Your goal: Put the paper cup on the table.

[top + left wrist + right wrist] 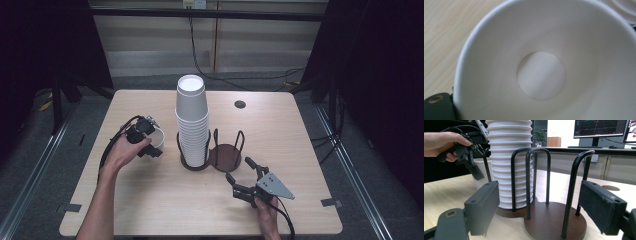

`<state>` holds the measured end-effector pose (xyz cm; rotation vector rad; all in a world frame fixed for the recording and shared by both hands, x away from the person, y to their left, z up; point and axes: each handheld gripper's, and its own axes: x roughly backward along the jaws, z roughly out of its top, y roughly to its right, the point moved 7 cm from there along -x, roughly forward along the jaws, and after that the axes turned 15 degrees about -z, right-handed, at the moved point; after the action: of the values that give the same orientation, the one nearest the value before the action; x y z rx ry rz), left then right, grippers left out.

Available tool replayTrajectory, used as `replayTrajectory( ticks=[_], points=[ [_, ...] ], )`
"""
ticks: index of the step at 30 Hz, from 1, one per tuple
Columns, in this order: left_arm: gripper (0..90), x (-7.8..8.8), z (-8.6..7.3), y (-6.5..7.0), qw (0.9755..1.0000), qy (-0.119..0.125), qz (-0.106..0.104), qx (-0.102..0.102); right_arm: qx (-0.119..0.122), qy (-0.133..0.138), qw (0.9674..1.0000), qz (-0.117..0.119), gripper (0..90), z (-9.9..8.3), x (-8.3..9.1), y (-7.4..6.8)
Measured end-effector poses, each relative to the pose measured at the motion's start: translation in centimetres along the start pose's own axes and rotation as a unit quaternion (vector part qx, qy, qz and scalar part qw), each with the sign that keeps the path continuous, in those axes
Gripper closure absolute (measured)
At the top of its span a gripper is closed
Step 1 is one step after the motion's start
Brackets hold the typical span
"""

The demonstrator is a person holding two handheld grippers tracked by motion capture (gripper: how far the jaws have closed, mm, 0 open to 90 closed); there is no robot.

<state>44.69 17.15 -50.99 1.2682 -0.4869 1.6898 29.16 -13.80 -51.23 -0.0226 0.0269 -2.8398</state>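
Left gripper [150, 145] grasped white cup [156, 139] left of cup stack [192, 125], right gripper [241, 173] stood released near stack's holder [225, 155]

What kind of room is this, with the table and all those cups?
Probably a lab or recording studio, not a kitchen: dark curtains flank the wooden table, cables trail over the floor, and computer monitors glow on a desk behind.
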Motion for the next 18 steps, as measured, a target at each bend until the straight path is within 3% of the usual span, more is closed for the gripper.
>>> replayTrajectory(
  ticks=[4,5,7,16,18],
  points=[
    [9.3,0.1,-0.5,-0.1,1.0000,-0.006,0.004,-0.003,-0.001,0.000,1.0000,0.000,16.7,0.0,0.0,0.0],
    [10.3,0.2,-0.6,0.0,0.9999,0.009,0.006,0.011,0.000,0.000,1.0000,0.000,16.7,0.0,0.0,0.0],
    [13.4,0.3,-0.9,-0.2,0.9996,0.016,0.008,0.022,-0.001,-0.001,1.0000,0.000,16.7,0.0,0.0,0.0],
    [15.6,0.8,-2.4,-0.4,0.9983,0.052,0.003,0.025,-0.001,-0.001,1.0000,0.000,15.6,0.0,0.0,0.0],
    [16.3,0.7,-2.8,-0.4,0.9988,0.043,0.002,0.023,-0.001,-0.001,1.0000,0.000,15.5,0.0,0.0,0.0]
  ],
)
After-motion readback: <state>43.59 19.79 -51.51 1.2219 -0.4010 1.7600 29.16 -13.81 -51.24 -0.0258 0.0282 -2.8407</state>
